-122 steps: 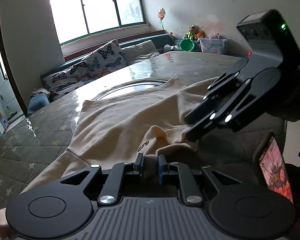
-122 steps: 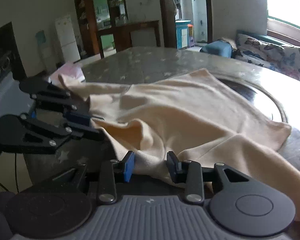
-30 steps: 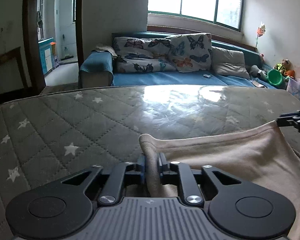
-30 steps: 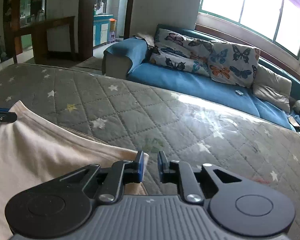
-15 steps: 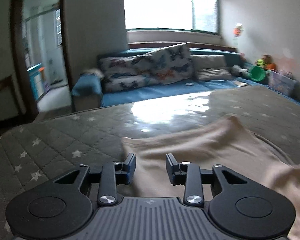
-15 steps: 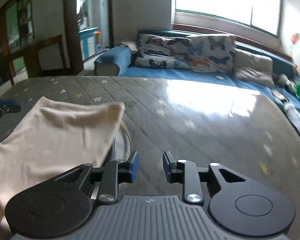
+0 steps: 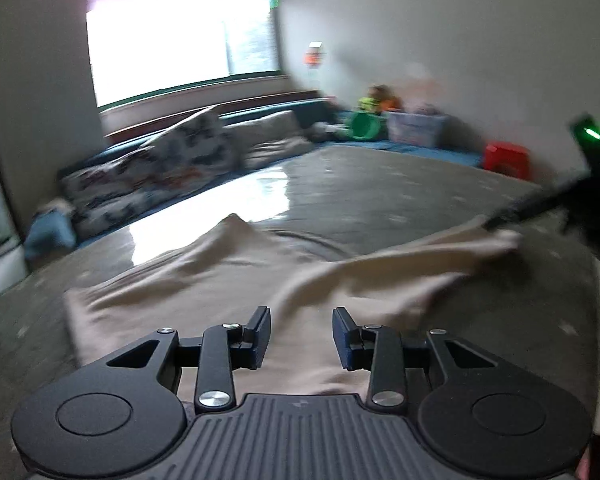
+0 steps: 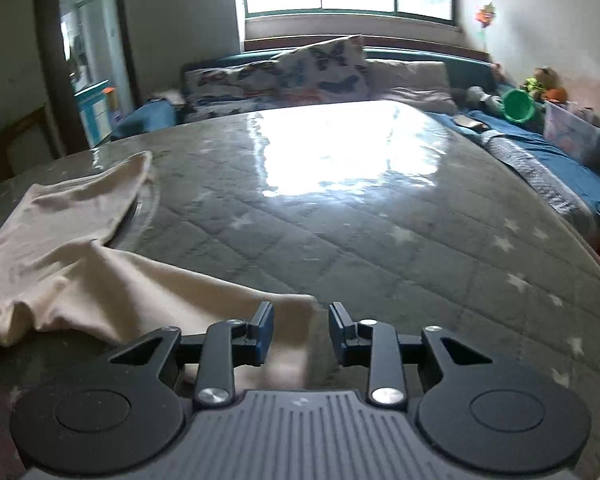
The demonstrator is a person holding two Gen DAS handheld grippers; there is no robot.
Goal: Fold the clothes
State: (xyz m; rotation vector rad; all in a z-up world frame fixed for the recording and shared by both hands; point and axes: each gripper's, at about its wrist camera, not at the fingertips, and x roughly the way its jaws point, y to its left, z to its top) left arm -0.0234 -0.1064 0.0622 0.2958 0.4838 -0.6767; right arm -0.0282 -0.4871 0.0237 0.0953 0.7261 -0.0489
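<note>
Left wrist view, heavily blurred. A window (image 7: 180, 48) was noted at upper left, with a sofa (image 7: 172, 168) and patterned cushions below it. The cream garment (image 7: 228, 280) was seen spread across the lower middle of the frame on the grey quilted table cover (image 7: 380, 196), one corner raised in a small peak near the centre. The left gripper (image 7: 301, 336) was recorded at bottom centre, fingers parted, nothing between them, cloth lying under the gap. A sleeve-like strip of the garment was stretched toward the right edge, where the right gripper (image 7: 500, 222) was seen at its far end; whether the cloth was pinched there could not be told from this view. A green bowl (image 7: 364, 126), a clear box (image 7: 416, 128) and a red stool (image 7: 508, 160) were noted at upper right.

Right wrist view. The garment (image 8: 72, 248) was seen in the left half of the frame, a far corner at left centre, a near strip running to bottom centre. The right gripper (image 8: 301, 334) was recorded with fingers parted; the strip's end lay under and beside the left finger (image 8: 262, 334), not clamped. Bare starred table cover (image 8: 380, 220) filled the centre and right. The sofa (image 8: 340, 76) lay along the top, the green bowl (image 8: 518, 106) at upper right.
</note>
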